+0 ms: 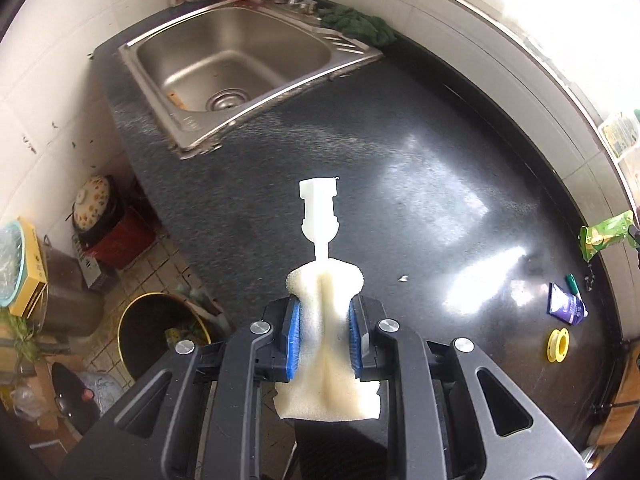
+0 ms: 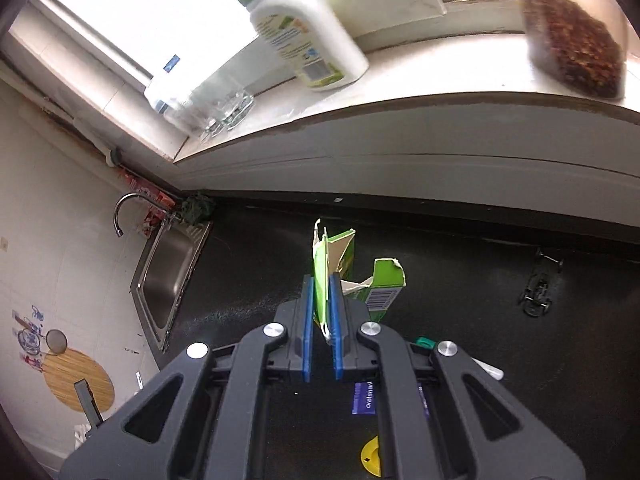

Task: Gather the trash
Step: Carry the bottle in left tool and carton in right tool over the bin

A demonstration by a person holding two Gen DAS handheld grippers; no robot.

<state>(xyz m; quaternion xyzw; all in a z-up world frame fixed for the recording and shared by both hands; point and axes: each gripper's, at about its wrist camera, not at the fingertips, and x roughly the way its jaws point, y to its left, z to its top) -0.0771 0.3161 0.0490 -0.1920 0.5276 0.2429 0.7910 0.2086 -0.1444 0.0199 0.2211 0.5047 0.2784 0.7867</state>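
The left gripper (image 1: 324, 316) has its blue-padded fingers (image 1: 294, 328) squeezed in on a piece of white foam packing (image 1: 326, 296), which bulges out above the pads and narrows to a white stem ending in a flat tab. The foam hangs in the air over the dark speckled table (image 1: 400, 140), clear of its surface. Beyond it a steel sink (image 1: 236, 64) is set into the far corner, with a green rag (image 1: 356, 24) beside the tap.

The right gripper (image 2: 322, 300) is nearly closed, its fingers (image 2: 307, 320) pinching a torn green carton (image 2: 332, 256) by a thin flap; the rest of the carton, with a barcode on one panel, juts out past the right finger, lifted off the table.

Still lying on the table at the right edge of the left view are a blue-and-purple packet (image 1: 566, 308), a yellow spool (image 1: 558, 344) and a green marker (image 1: 571, 282). Off the table's near-left end, on the tiled floor, stands a dark bin (image 1: 164, 332) with a gold rim.
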